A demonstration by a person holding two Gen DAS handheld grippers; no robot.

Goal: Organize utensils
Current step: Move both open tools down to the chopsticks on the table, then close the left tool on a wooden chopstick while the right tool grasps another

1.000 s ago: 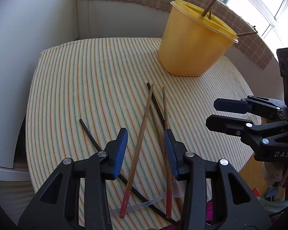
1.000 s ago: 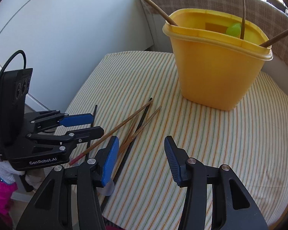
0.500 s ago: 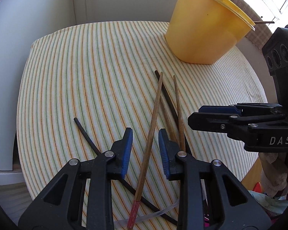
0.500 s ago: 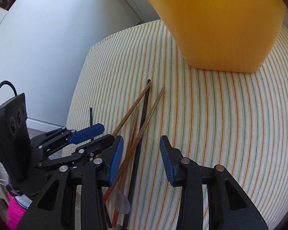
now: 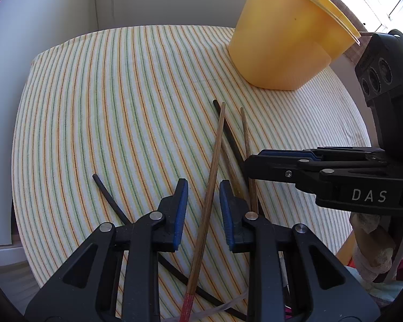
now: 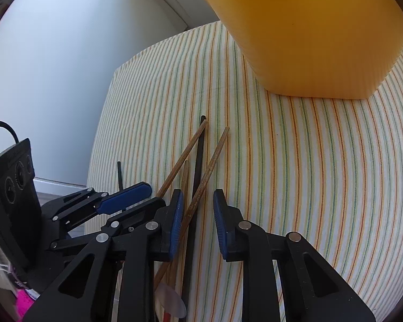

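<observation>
above the striped cloth (image 5: 121, 107), both grippers tilt down, left gripper (image 5: 203, 198) narrow, right gripper (image 6: 196, 209) closing around chopsticks (image 5: 211, 185).

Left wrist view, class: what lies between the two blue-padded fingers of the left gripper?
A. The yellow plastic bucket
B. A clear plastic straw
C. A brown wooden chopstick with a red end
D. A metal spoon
C: the brown wooden chopstick with a red end runs up through the gap of the left gripper, lying on the striped tablecloth.
</observation>
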